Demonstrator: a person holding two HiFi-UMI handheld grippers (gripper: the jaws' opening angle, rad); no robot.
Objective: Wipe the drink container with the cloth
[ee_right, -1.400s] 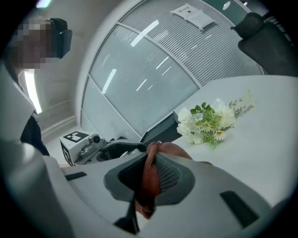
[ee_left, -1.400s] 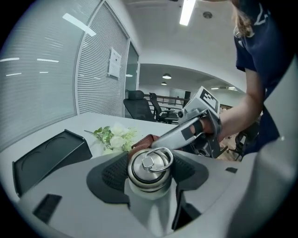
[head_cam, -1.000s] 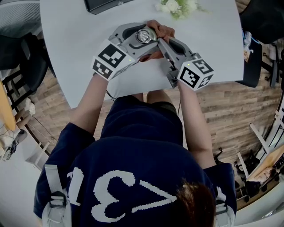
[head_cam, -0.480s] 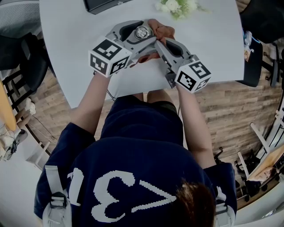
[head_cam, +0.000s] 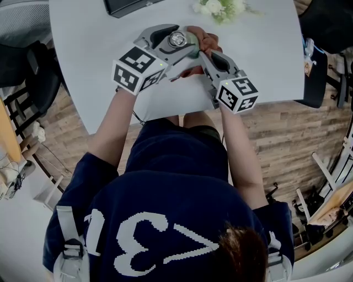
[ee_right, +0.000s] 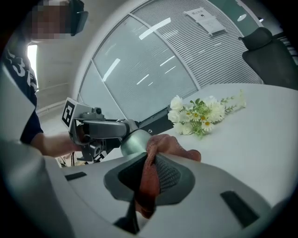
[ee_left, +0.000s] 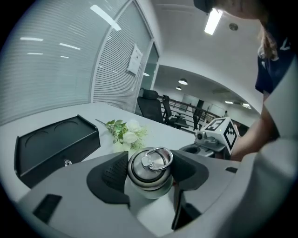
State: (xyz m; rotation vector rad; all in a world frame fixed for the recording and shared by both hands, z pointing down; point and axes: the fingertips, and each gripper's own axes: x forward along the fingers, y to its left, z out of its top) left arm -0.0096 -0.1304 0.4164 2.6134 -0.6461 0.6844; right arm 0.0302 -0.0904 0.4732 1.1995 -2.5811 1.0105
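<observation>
The drink container [head_cam: 177, 39] is a pale metal flask with a ring on its steel lid. My left gripper [head_cam: 174, 44] is shut on its neck, holding it above the white table [head_cam: 94, 49]. In the left gripper view the lid [ee_left: 150, 163] sits between the dark pads. A reddish-brown cloth [head_cam: 203, 38] is pinched in my right gripper [head_cam: 201, 50], which is shut on it. In the right gripper view the cloth [ee_right: 152, 174] bunches up against the container's side [ee_right: 134, 142], just beyond the left gripper [ee_right: 100, 128].
A black box [head_cam: 124, 5] lies at the table's far edge, and a bunch of white flowers [head_cam: 220, 8] lies to its right. Dark office chairs [head_cam: 25, 74] stand at the left of the table. The person's body is close to the near table edge.
The right gripper has sunk a little with the cloth against the container. Both marker cubes have rolled slightly. The left gripper keeps its hold in about the same place.
</observation>
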